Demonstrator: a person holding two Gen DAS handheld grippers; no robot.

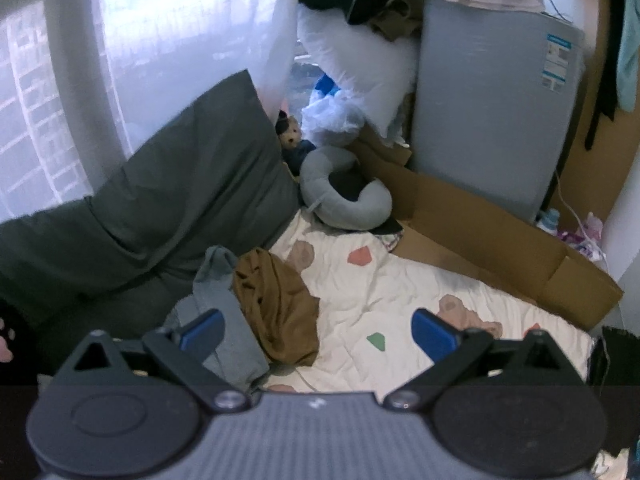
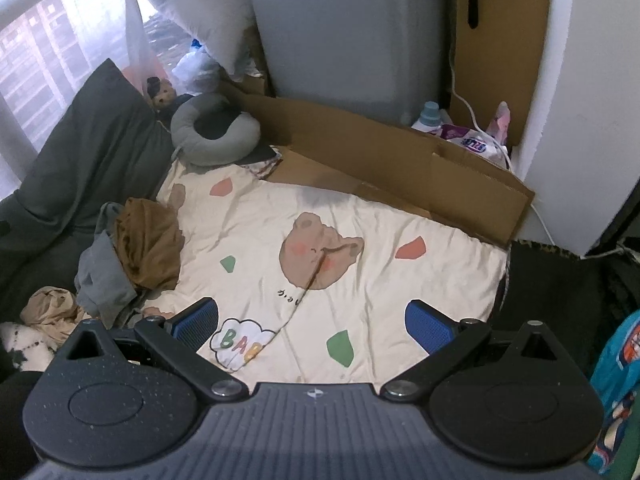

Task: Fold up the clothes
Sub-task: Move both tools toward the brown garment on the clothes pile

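Left wrist view: the left claw (image 1: 318, 330) is held wide and empty, a brown garment (image 1: 276, 304) crumpled at eleven o'clock on the quilt (image 1: 400, 292); right wrist view: the right claw (image 2: 312, 326) is spread wide, the garment (image 2: 148, 244) lying at ten o'clock.

The left gripper (image 1: 318, 332) hangs above a cream quilted blanket (image 1: 400, 300) printed with bear faces and coloured patches, its 2 blue-padded fingers (image 1: 202, 330) spread wide and holding nothing. On the blanket's left edge lies a crumpled mustard-brown garment (image 1: 276, 304), touching a rumpled grey-blue garment (image 1: 224, 308) on its left. Beyond that edge leans a large dark grey cushion (image 1: 188, 184). At the blanket's far end sits a grey ring-shaped pillow (image 1: 344, 192), with flattened brown cardboard (image 1: 480, 224) along the right side.
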